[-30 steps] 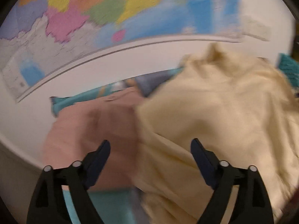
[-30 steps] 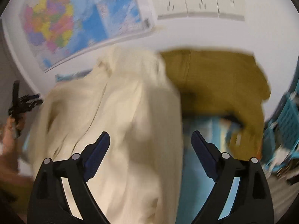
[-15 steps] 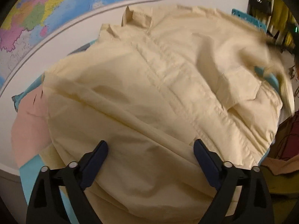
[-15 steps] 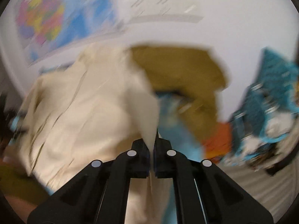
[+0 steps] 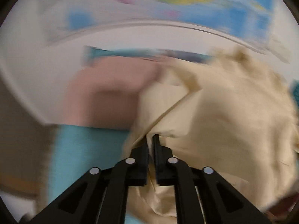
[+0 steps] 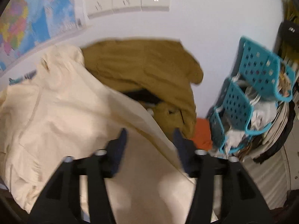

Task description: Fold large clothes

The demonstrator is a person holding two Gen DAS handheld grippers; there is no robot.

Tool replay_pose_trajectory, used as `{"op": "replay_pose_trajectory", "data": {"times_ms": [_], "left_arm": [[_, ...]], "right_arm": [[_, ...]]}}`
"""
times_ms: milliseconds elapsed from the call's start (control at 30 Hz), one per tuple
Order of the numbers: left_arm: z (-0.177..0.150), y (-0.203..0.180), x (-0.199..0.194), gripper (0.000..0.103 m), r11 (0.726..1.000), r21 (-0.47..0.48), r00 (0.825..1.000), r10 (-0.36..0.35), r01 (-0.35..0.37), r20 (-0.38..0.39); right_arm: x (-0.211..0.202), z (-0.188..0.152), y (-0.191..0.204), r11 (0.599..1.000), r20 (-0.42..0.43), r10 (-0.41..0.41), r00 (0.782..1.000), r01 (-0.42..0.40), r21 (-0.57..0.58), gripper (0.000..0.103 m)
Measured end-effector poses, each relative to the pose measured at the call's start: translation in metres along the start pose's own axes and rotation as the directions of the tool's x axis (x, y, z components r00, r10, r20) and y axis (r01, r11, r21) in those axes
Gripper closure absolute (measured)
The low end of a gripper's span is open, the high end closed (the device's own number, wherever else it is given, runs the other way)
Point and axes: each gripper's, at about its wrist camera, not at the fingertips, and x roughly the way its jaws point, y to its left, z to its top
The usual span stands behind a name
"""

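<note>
A cream shirt (image 6: 61,112) sprawls across the turquoise work surface (image 5: 87,149), its collar end toward the wall map (image 6: 24,18). To its left lies a pink garment (image 5: 108,95); to its right, a mustard-brown garment (image 6: 142,69) is heaped against the wall, with a perforated teal basket (image 6: 243,97) of laundry beyond. The left gripper (image 5: 151,140) is closing, its jaws almost together and pinching a fold of the cream fabric between them. The right gripper (image 6: 150,134) is opening, its jaws apart over the shirt's edge, the cloth lying under them unclamped.
</note>
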Motion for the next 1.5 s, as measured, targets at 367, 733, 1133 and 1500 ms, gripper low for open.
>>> {"op": "replay_pose_trajectory", "data": {"times_ms": [367, 733, 1133, 1500], "left_arm": [[-0.054, -0.053, -0.056, 0.03, 0.951, 0.187, 0.939, -0.283, 0.248, 0.197], [-0.162, -0.204, -0.065, 0.025, 0.571, 0.705, 0.841, -0.537, 0.42, -0.066], [-0.133, -0.179, -0.059, 0.033, 0.617, 0.61, 0.792, -0.61, 0.498, -0.03], [-0.156, -0.224, -0.056, 0.027, 0.538, 0.721, 0.82, -0.567, 0.437, -0.074]], "right_arm": [[-0.064, -0.07, 0.1, 0.889, -0.074, 0.381, 0.921, -0.387, -0.243, 0.03], [-0.023, -0.104, 0.257, 0.706, -0.284, 0.429, 0.858, -0.514, -0.488, 0.074], [-0.005, -0.057, 0.247, 0.797, -0.117, 0.5, 0.858, -0.509, -0.325, 0.101], [-0.043, -0.067, 0.231, 0.767, -0.076, 0.572, 0.816, -0.566, -0.302, 0.062]]}}
